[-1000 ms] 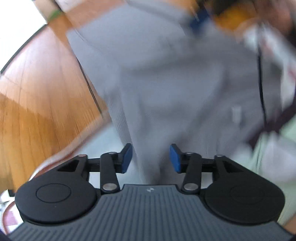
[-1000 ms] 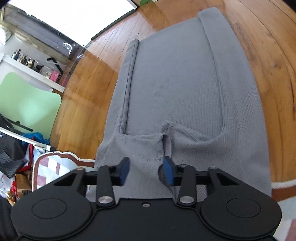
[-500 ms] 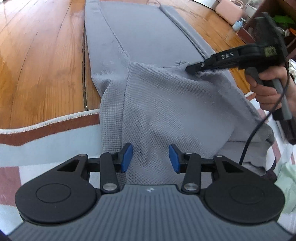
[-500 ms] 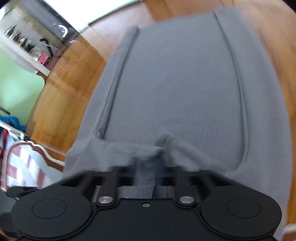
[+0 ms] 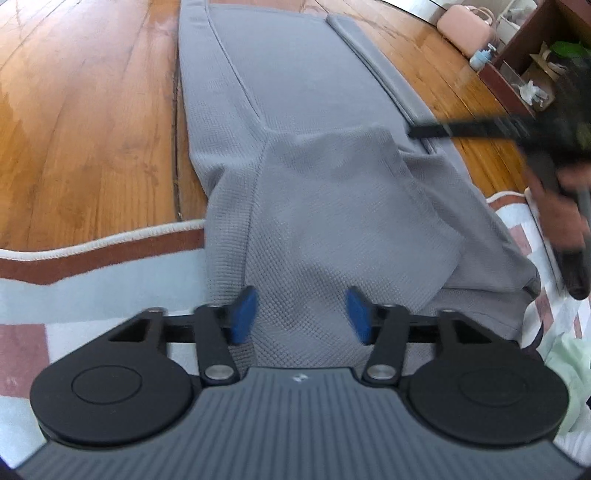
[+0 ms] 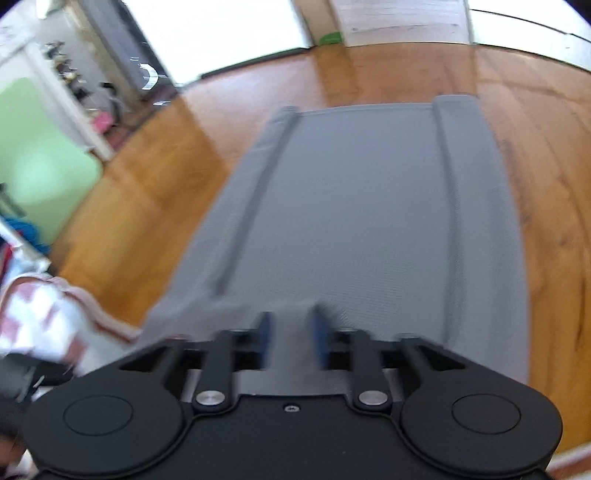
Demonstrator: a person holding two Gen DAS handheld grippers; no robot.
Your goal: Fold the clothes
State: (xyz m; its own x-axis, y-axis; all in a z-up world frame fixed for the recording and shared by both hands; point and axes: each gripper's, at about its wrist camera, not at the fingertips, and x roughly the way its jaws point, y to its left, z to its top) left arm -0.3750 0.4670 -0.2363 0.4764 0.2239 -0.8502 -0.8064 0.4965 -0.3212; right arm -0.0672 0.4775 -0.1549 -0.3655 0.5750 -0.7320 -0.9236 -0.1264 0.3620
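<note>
A grey knit garment [image 5: 295,110] lies lengthwise on the wooden floor, with its near end on a rug. That near end is folded over into a raised flap [image 5: 332,206]. My left gripper [image 5: 300,317] hovers open over the flap's near edge, blue pads either side of the cloth. In the right wrist view the garment [image 6: 362,206] stretches away, and my right gripper [image 6: 291,339] is shut on a bunch of its fabric. From the left wrist view the right gripper [image 5: 417,132] shows blurred at the flap's far right corner, held by a hand [image 5: 561,214].
A striped and checked rug [image 5: 92,280] lies under the garment's near end. A pink bag [image 5: 465,29] and a brown shelf unit [image 5: 517,81] stand at the far right. Pale green cloth [image 5: 569,369] lies at the right. A green panel [image 6: 44,177] and clutter sit left of the floor.
The right gripper has gone from open around a fabric ridge to shut on it, and its view has tilted up along the garment. The left gripper stays open.
</note>
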